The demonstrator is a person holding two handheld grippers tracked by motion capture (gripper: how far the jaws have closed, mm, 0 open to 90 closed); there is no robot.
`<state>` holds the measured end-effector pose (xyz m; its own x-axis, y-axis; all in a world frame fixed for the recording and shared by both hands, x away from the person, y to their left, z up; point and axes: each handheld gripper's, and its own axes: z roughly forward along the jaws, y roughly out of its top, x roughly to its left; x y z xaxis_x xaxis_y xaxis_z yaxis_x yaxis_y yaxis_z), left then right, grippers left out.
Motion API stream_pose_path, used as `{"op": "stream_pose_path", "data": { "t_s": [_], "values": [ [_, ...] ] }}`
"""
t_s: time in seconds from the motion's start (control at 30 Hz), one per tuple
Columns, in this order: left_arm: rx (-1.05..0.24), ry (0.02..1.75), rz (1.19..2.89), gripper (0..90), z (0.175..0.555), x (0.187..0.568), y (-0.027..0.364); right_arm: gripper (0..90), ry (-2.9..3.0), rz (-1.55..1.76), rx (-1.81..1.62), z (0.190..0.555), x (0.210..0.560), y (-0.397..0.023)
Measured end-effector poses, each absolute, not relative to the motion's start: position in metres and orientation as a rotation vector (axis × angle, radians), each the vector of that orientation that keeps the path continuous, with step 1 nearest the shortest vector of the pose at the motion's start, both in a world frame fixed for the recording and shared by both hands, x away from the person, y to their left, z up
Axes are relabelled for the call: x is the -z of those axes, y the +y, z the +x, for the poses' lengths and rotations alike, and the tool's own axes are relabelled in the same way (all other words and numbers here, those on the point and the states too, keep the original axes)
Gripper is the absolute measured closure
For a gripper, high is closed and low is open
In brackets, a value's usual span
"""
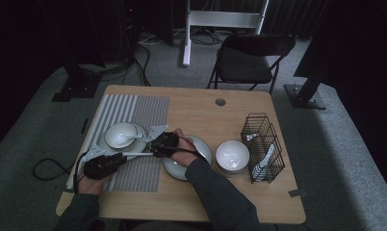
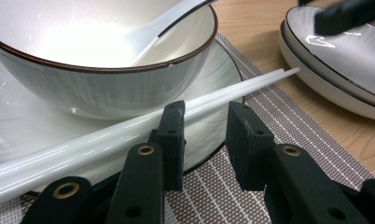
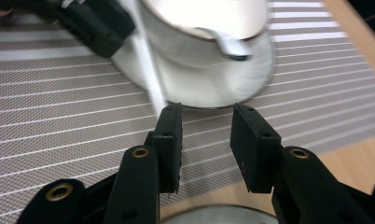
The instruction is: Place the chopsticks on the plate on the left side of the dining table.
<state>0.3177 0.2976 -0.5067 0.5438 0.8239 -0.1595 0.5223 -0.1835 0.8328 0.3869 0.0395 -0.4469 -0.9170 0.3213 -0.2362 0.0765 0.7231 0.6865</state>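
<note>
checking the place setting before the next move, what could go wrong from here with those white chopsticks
The white chopsticks lie loose across the plate's rim, with nothing between the left gripper's open jaws, so a nudge could roll them off. The right gripper, also open, hovers close by and could knock their tips or the bowl.

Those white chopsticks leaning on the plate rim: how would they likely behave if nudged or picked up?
The chopsticks look stiff, glossy and rounded, so probably slippery and apt to roll. Propped on the plate rim beside the bowl, they could slide off if nudged.
</note>
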Motion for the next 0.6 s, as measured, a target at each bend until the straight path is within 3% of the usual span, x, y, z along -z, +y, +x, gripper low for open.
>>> {"op": "stream_pose_path", "data": {
  "t_s": [0.6],
  "values": [
    [-0.415,1.141,1.836,68.4,0.319,0.508,0.304,62.8,2.558,0.359,-1.012,0.384,0.449,0.023]
  ]
}}
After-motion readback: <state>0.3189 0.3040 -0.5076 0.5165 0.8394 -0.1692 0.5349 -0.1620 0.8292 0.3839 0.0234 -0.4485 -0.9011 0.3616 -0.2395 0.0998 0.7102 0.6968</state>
